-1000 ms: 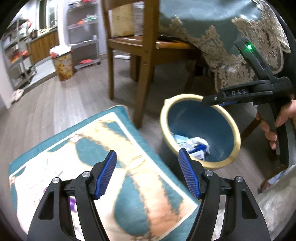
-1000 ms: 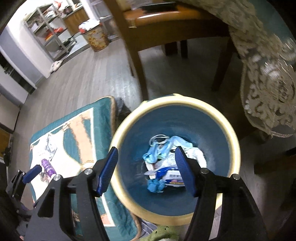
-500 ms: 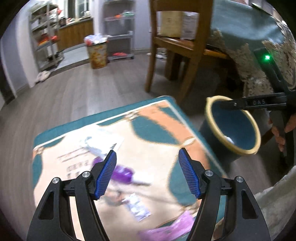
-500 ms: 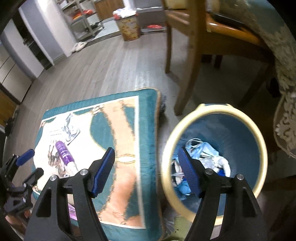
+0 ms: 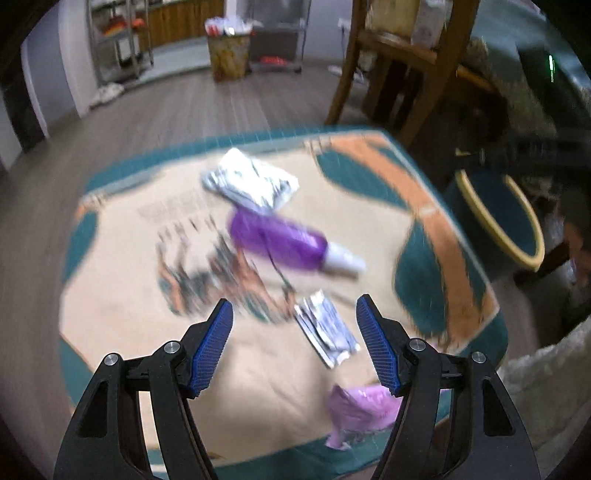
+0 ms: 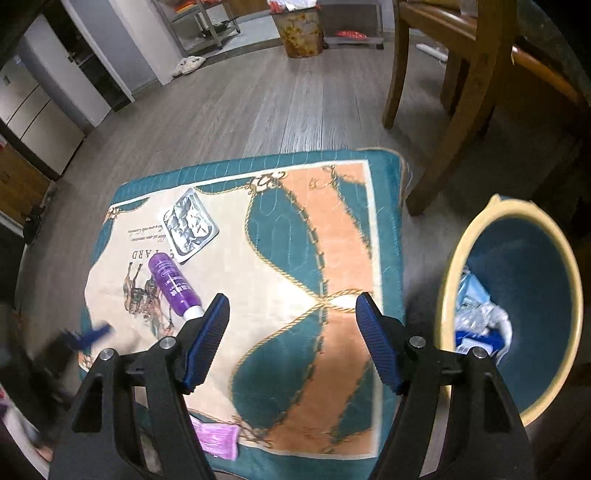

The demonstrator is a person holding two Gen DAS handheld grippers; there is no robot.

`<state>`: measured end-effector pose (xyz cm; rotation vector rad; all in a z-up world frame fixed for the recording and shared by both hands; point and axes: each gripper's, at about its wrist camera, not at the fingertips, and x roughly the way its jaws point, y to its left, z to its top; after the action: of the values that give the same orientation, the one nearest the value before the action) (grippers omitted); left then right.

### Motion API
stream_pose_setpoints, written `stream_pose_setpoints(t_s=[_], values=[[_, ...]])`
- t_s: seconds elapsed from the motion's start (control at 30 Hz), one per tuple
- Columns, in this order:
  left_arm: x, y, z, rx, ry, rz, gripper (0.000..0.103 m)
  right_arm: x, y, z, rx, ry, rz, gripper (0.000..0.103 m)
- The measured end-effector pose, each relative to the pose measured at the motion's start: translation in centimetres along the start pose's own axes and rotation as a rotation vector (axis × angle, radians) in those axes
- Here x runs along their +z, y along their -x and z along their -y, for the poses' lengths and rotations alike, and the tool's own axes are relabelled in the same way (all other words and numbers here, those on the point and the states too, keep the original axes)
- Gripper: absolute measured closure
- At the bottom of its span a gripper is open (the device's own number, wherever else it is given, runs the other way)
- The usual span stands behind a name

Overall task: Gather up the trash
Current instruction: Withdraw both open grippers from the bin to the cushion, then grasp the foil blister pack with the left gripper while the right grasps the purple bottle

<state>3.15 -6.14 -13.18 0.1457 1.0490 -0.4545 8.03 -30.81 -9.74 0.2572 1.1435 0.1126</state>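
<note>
Trash lies on a teal and cream mat (image 5: pixel 122 325) (image 6: pixel 306 236) on the floor. A purple bottle (image 5: pixel 280 242) (image 6: pixel 171 286) lies in its middle, with a crumpled silver wrapper (image 5: pixel 251 181) (image 6: pixel 190 225) beyond it. A small silver packet (image 5: pixel 327 332) rests just ahead of my left gripper (image 5: pixel 293 319), which hovers open and empty over the mat. A pink wrapper (image 5: pixel 360 413) (image 6: pixel 216 439) sits at the near edge. My right gripper (image 6: pixel 291 314) is open and empty above the mat. The blue bin (image 6: pixel 535 295) (image 5: pixel 498 218) with a yellow rim stands at the right, with trash inside.
A wooden chair (image 6: pixel 461 99) (image 5: pixel 406 62) stands behind the mat beside a table with a lace-edged cloth (image 5: pixel 517 88). A patterned waste bin (image 6: pixel 301 31) and metal shelves (image 5: pixel 118 40) stand far back. Grey plank floor (image 6: pixel 221 110) surrounds the mat.
Both grippers have swung left, away from the blue bin and over the mat. The left view now shows the bottle and wrappers close ahead. Both stay open and empty.
</note>
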Motion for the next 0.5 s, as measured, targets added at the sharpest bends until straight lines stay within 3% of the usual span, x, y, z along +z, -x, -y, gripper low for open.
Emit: stream_pose_setpoints(t_s=[0.17,0.27,0.3,0.5], values=[[-1.2,-3.4,1.9,0.012,-0.037,-0.078,0.033,-0.1,-0.5,0.1,-0.025,-0.009,-0.017,0.033],[-1.2,-4.7,2.2,0.017,-0.035,-0.133,0.051,-0.1,-0.7,0.3,-0.034,0.000,-0.020,0.033],[-1.0,-4.7,2.1,0.024,-0.041,-0.126,0.065,0.0,-0.8,0.3,-0.035,0.008,-0.015,0.033],[-0.3,-3.9,-0.4,0.023,0.028,-0.108,0.070,0.5,-2.3,-1.8,-0.021,0.120,-0.014,0.034]])
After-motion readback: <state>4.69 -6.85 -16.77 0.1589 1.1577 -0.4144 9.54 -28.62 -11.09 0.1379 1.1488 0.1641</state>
